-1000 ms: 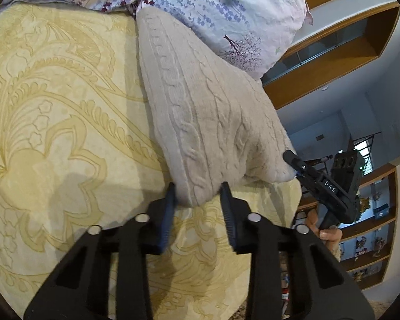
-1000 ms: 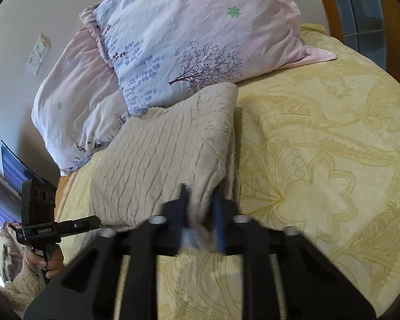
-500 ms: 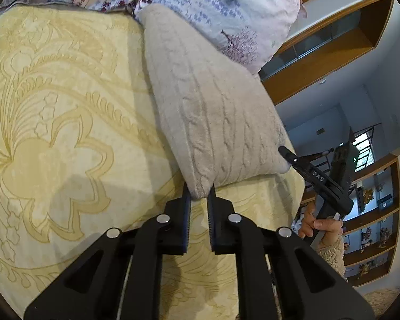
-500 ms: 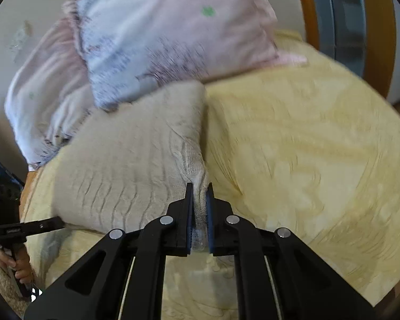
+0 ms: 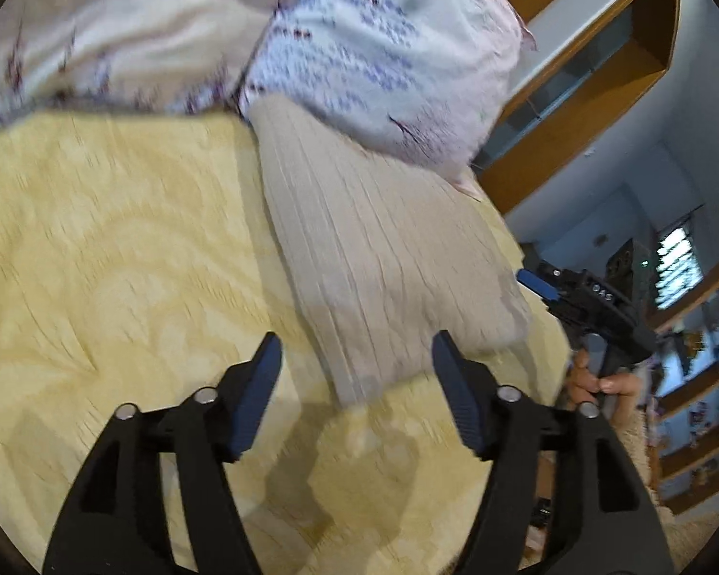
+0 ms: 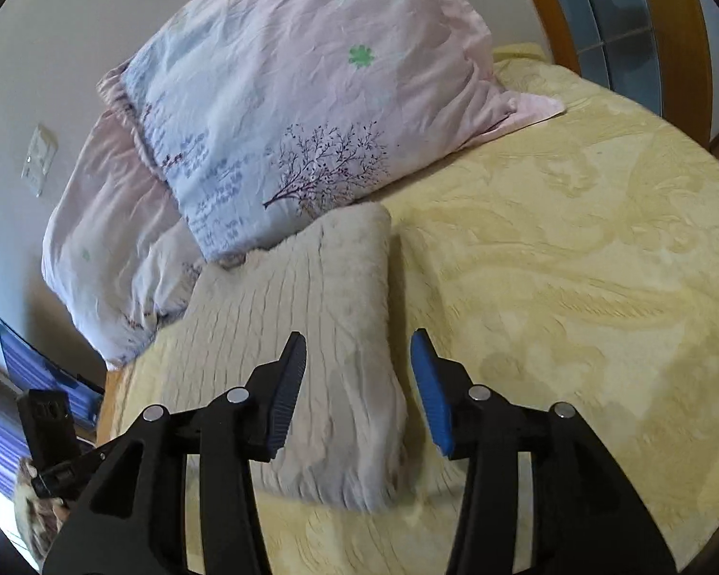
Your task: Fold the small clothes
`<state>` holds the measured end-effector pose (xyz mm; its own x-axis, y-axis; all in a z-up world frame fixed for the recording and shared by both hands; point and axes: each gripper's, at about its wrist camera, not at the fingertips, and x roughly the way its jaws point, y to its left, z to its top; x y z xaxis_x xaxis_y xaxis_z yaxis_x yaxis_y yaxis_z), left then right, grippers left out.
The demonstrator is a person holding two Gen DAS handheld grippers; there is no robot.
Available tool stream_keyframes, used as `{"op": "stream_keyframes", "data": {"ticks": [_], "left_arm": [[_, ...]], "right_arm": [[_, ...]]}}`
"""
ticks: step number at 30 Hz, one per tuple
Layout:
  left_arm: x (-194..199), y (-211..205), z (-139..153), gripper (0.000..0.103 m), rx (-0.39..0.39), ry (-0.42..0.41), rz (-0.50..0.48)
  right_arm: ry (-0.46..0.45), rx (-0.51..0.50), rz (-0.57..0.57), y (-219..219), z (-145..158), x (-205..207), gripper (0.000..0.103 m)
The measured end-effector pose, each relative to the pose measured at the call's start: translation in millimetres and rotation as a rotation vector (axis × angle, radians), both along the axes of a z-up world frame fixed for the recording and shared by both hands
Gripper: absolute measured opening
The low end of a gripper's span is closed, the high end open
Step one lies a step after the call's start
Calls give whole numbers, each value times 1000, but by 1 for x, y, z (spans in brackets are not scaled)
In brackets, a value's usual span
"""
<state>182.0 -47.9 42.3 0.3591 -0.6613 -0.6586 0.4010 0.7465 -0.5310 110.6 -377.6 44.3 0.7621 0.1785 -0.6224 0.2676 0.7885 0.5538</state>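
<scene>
- The left gripper (image 5: 357, 369) has just been opening: its jaws stand wide apart, with the near corner of the folded beige sweater (image 5: 383, 258) lying between and below the fingertips, neither pad pressing on it.
- The right gripper (image 6: 358, 359) has also just been opening; its jaws stand parted on either side of the sweater's (image 6: 311, 359) near right edge, and no pad touches the knit.
- The sweater lies flat on the yellow patterned bedspread (image 5: 120, 263), folded into a rough rectangle with thick rolled edges. Its ribbed knit runs away from both cameras.
- Its far end reaches the floral pillow (image 6: 287, 110); it seems to touch the pillow's lower edge, though the blur in the left wrist view leaves that unsure.
- A second, pinker pillow (image 6: 105, 201) sits to the left of the first in the right wrist view, partly tucked behind it.
- In the left wrist view the right gripper (image 5: 589, 302) shows beyond the sweater's right corner, off the edge of the bed, with a hand (image 5: 599, 378) around its handle.
- In the right wrist view the left gripper (image 6: 52, 441) shows at the lower left edge, dark and partly cropped.
- A wooden headboard (image 6: 671, 24) with blue-grey panels rises behind the bedspread (image 6: 575, 263) at upper right.
- Wooden shelves (image 5: 695, 373) stand in the room beyond the bed.
</scene>
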Motion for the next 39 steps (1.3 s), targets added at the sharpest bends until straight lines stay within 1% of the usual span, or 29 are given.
{"op": "stream_keyframes", "data": {"ticks": [2,4,5,6,7,9,11,16,18,21,23,24,26,27,28,30,33,36,39], "left_arm": [[8,-9,5,74,76,-25,31],[15,-19,6,76,133,-33,41],[18,-23,5,77,147,-34,42],[21,-28,4,78,161,-34,43],[23,-30,3,78,169,-32,45],[27,-34,0,78,181,-24,50],[30,-37,-1,79,183,-20,52],[36,-51,0,84,217,-45,48],[36,-55,-1,86,228,-52,43],[38,-60,-5,87,229,-39,37],[38,-61,-6,87,221,-26,35],[39,-61,-7,87,217,-23,35],[40,-60,-7,88,209,-20,39],[41,-59,-6,89,206,-18,41],[43,-59,-6,90,205,-17,46],[48,-60,-5,93,206,-14,56],[54,-62,-6,93,203,-13,64],[63,-65,-9,95,202,4,71],[70,-69,-12,96,203,17,68]], "right_arm": [[21,5,12,1,-4,16,47],[50,-2,18,4,-9,29,46],[60,-8,24,6,-10,33,40],[65,-12,33,7,-12,37,22],[49,-25,31,9,-12,38,13],[26,-52,18,7,-9,36,11],[21,-73,-10,3,-10,35,10],[98,-51,-40,-6,-34,41,10],[112,-49,-47,-6,-41,42,10],[122,-54,-47,-7,-45,43,10],[124,-46,-38,-7,-40,42,12],[120,-40,-38,-8,-37,41,15],[97,-7,-43,-12,-27,37,30],[83,16,-43,-14,-24,35,53],[67,47,-45,-18,-22,34,70],[56,78,-47,-23,-20,36,72],[100,145,-37,-32,-28,47,72],[143,171,-26,-34,-35,56,72],[157,194,5,-33,-40,64,72]]}}
